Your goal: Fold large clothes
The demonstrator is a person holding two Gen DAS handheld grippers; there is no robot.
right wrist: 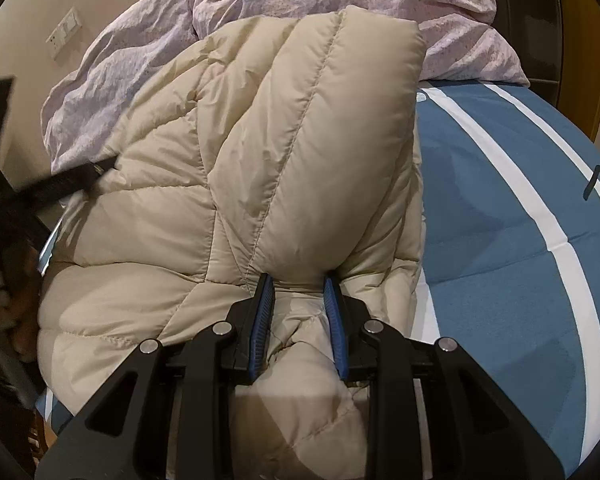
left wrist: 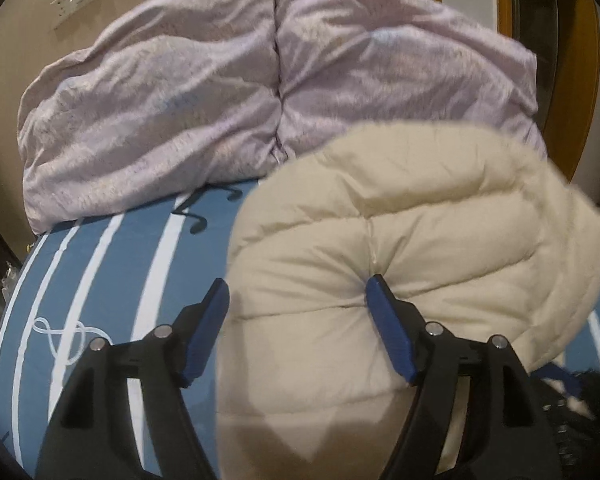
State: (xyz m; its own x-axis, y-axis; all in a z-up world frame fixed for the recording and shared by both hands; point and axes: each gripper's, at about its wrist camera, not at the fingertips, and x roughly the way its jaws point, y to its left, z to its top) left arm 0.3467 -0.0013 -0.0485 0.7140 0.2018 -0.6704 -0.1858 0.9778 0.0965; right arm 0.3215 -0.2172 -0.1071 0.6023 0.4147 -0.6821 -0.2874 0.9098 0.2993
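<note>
Left wrist view: the jacket (left wrist: 380,248), cream and puffy w/ a furry hood edge, lies on the bed (left wrist: 112,280), just in front of the lilac duvet (left wrist: 180,100). Left claw (left wrist: 298,332) stands wide over the jacket; one finger (left wrist: 388,332) touches the fabric, nothing pinched.

Right wrist view: right claw (right wrist: 298,320) is narrow, clamped on a bunched fold of the jacket (right wrist: 260,160), w/ a folded-over panel reaching toward the duvet (right wrist: 340,4). Bed (right wrist: 500,200) is bare to the jacket's right.

Step, prob.: mid-fold, left side let go, right side held. Next: left claw needs a fresh grip on a jacket edge so both can carry the fold over.
</note>
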